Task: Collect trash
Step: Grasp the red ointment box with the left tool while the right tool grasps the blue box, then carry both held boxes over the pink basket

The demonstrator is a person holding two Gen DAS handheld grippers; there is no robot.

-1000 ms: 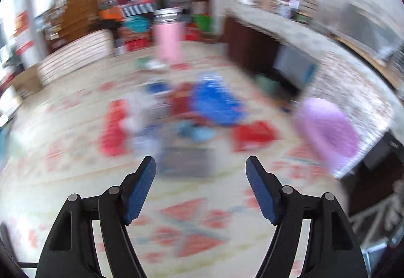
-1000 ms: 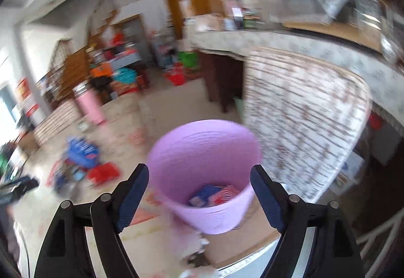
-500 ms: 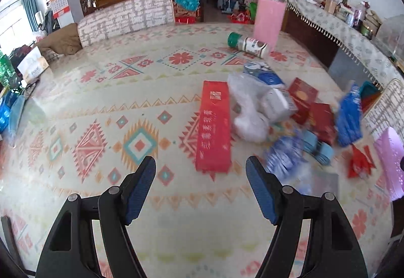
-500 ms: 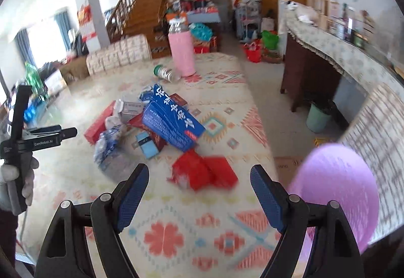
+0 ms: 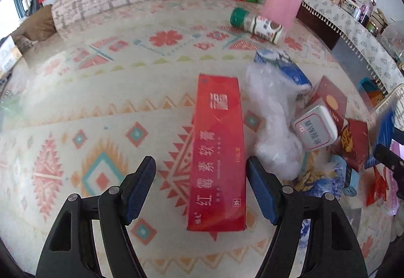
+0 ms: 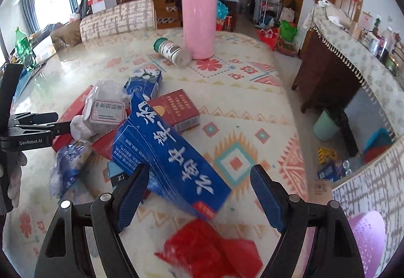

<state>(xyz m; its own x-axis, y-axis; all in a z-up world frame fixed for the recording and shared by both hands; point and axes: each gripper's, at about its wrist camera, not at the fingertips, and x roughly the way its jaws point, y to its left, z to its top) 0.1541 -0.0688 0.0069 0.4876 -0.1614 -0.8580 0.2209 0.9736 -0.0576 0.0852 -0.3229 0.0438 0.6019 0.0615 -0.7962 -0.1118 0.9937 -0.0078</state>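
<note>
Both the left gripper point(image 5: 200, 187) and the right gripper point(image 6: 198, 195) have black frames, blue textured pads and silver screws.

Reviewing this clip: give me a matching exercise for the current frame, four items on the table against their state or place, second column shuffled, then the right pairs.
Items
1. long red box
2. long blue box
3. pink bottle
4. green-capped jar

States
A. lying on its side beside the pink bottle
B. standing upright at the far side of the table
C. lying flat on the table in line with the open left gripper
D. tilted, propped on the pile in front of the open right gripper

Pairs: 1-C, 2-D, 3-B, 4-A
</note>
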